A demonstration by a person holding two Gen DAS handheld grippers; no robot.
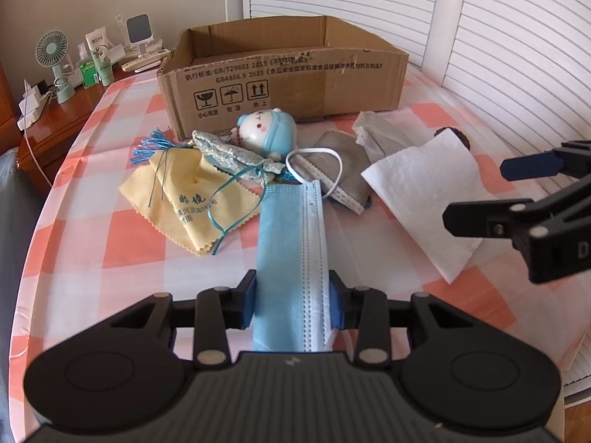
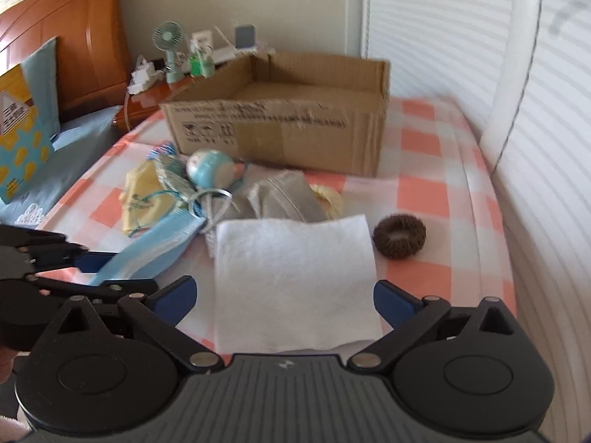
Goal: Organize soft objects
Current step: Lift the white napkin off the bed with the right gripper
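The left hand-held gripper [image 1: 291,302] is clenched on the near end of a folded blue face mask [image 1: 290,254], its blue pads pressed against both long edges; the mask stretches away from it over the pink-and-white checked worktop [image 1: 122,251] toward the cardboard box [image 1: 284,85], which stands at the far side with its top open. The right hand-held gripper [image 2: 285,297] is released, its jaws spread wide on either side of a white folded tissue [image 2: 295,280] that lies flat on the worktop, in front of the box and to the right of the mask. Just right of the tissue, nearer the box, sits a brown hair tie [image 2: 399,236], well apart from the box wall. Between the tissue and the box lies a grey cloth mask [image 1: 332,158] with white ear loops, its edge touching the far end of the blue mask. Left of the blue mask, in front of the box, a yellow lens cloth [image 1: 177,199] lies crumpled under a sparkly blue pouch [image 1: 229,151] with ribbon and tassel. Right against the front wall of the box rests a small blue-and-white plush toy [image 1: 267,129]. Beyond the box to its left, a green desk fan [image 1: 55,59] and bottles stand on a wooden nightstand [image 1: 55,118]
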